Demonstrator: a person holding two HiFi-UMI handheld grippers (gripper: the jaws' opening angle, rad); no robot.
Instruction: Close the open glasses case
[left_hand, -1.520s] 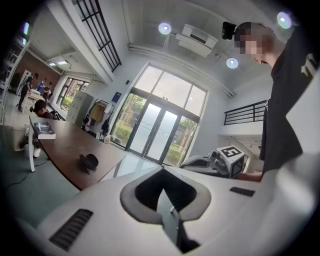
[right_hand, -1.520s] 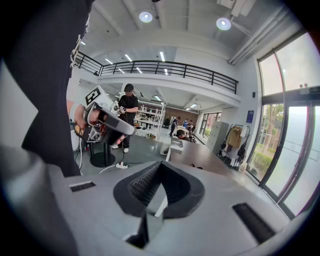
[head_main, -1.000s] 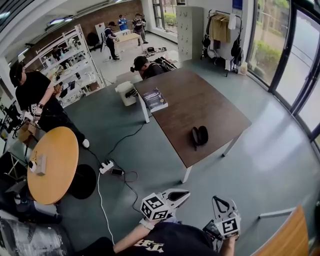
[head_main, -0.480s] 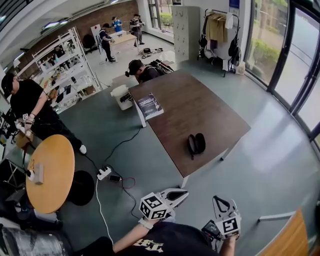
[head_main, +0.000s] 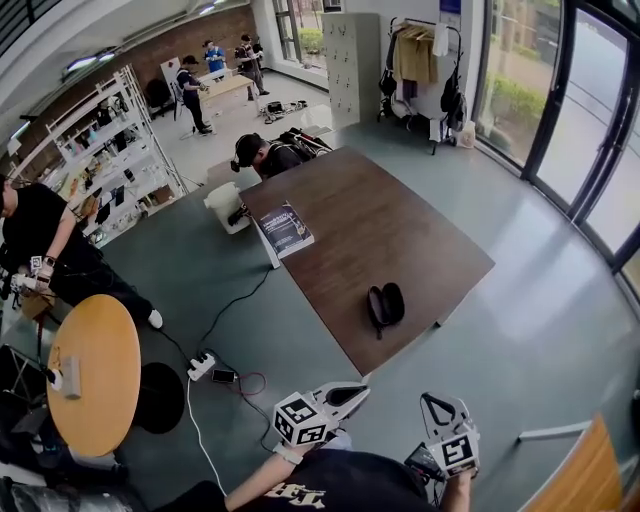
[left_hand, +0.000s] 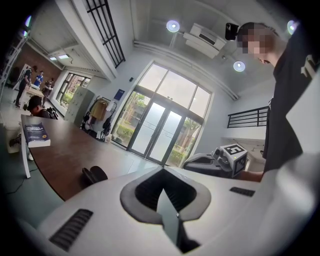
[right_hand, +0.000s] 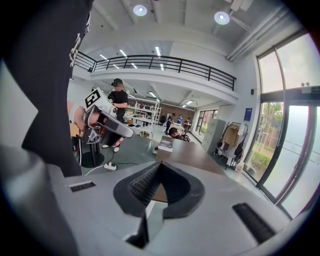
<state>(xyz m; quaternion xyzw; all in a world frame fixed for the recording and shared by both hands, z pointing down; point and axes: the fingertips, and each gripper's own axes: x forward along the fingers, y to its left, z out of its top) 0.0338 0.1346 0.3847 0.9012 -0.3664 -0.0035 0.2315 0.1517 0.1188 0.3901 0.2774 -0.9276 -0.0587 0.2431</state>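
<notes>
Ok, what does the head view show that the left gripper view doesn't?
Only the head view: the round orange table and the power strip on the floor. Only the left gripper view: the balcony railing and the left gripper close up, jaws shut and empty. Both: the brown table, the book and the open glasses case on it.
</notes>
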